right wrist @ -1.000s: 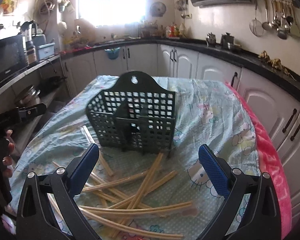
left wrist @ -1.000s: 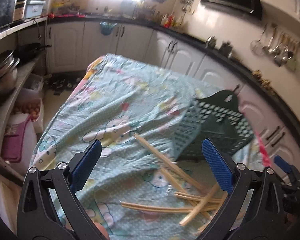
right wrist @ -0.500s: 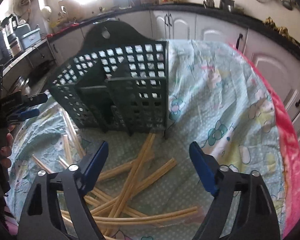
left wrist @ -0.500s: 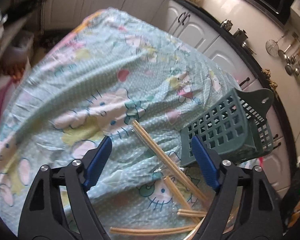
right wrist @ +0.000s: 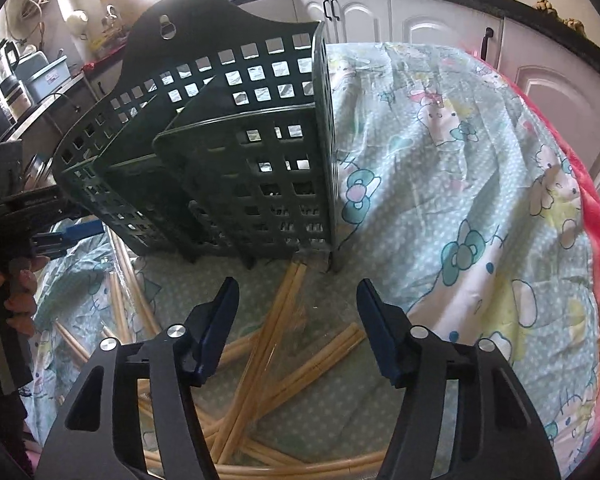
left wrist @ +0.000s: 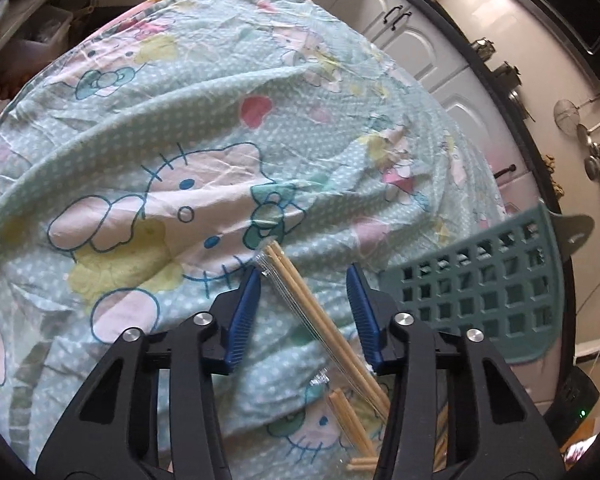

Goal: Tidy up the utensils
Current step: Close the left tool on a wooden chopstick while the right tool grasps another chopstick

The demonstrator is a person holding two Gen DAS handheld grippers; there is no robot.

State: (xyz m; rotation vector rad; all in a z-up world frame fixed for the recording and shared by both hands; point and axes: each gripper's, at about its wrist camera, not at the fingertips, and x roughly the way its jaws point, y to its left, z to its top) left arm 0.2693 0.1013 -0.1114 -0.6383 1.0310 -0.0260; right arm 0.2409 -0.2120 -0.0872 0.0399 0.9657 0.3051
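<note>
A dark green slotted utensil holder (right wrist: 228, 152) stands upright on the cartoon-print tablecloth (right wrist: 460, 184); its side shows in the left wrist view (left wrist: 484, 292). Several pairs of wooden chopsticks in clear sleeves (right wrist: 284, 344) lie scattered in front of it. My left gripper (left wrist: 304, 280) is open, its blue pads either side of one wrapped chopstick pair (left wrist: 300, 292), low over the cloth, not touching it. My right gripper (right wrist: 298, 292) is open and empty, just above the chopstick pile near the holder's front feet.
White kitchen cabinets (right wrist: 380, 20) with a dark counter ring the table. A pink towel (right wrist: 596, 240) lies along the table's right edge. Hanging ladles and strainers (left wrist: 592, 140) are on the far wall. The left gripper and hand show at the left of the right wrist view (right wrist: 28, 232).
Both grippers have moved down and closer to the table. The left one has narrowed its jaws around a chopstick pair. The right one has come close to the holder's base.
</note>
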